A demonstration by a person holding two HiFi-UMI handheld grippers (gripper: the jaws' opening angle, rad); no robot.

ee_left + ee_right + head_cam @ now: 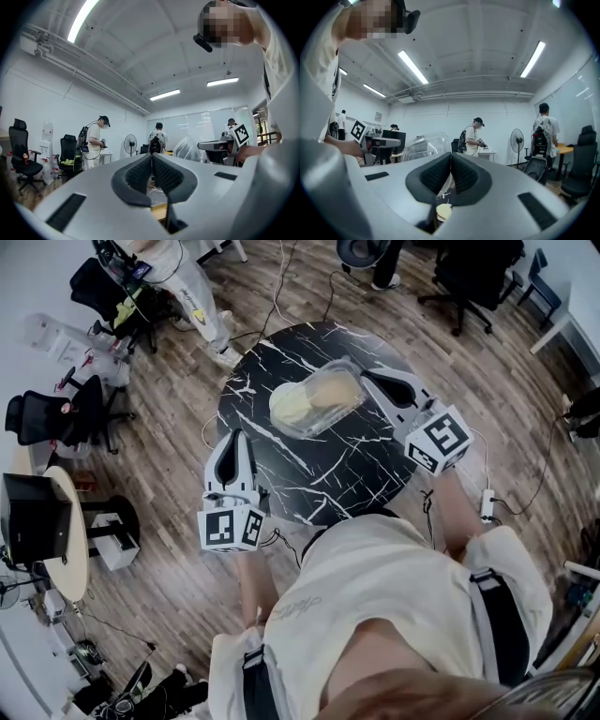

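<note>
A clear plastic container with pale yellow contents lies in the middle of a round black marble table. My right gripper lies on the table, its shut tips right beside the container's right end; I cannot tell whether they touch it. In the right gripper view the pads meet with nothing between them, and the container rises just left of them. My left gripper rests at the table's near left edge, apart from the container. Its pads are also closed on nothing.
Black office chairs and a small round wooden table with a black box stand to the left. Cables and a power strip lie on the wood floor. Other people and a standing fan are farther off.
</note>
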